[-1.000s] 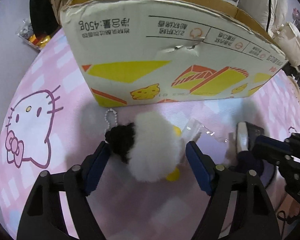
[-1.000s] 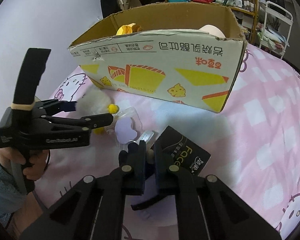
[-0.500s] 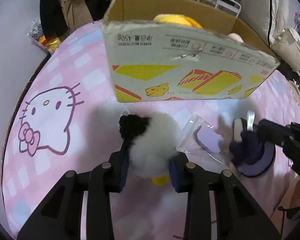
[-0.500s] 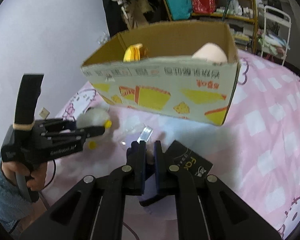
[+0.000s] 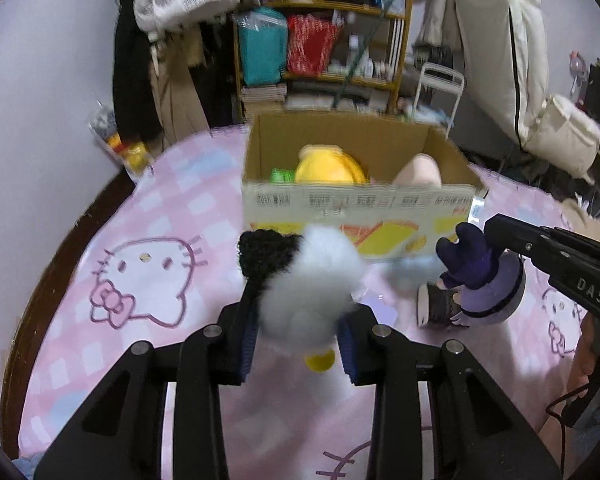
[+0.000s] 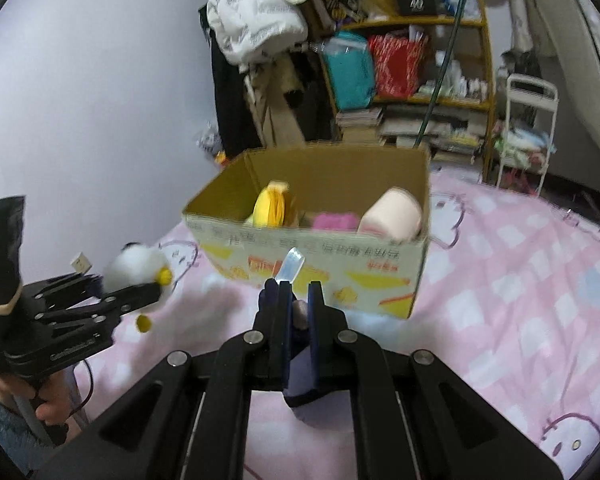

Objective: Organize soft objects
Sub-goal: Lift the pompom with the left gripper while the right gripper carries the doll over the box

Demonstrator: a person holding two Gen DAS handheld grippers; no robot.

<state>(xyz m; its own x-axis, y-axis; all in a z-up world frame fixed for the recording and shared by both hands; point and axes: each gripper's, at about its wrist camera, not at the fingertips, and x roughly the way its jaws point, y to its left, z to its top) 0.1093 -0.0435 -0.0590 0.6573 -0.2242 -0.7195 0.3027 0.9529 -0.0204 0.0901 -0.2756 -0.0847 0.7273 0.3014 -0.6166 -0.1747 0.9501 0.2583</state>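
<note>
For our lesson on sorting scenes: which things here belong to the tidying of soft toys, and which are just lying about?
Belong to the job:
white fluffy plush in the left claw
dark purple plush in the right claw
cardboard box
yellow plush inside it

Just lying about:
Hello Kitty bedsheet
cluttered shelf
hanging clothes

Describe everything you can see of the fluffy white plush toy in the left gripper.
The white plush toy is a round ball of long, fuzzy white fur with a black tuft at one side and small yellow feet hanging beneath. The left gripper is shut on it, blue pads pressing both flanks, holding it lifted above the pink Hello Kitty blanket, in front of the cardboard box. Nothing else touches it. It looks slightly motion-blurred.
</note>
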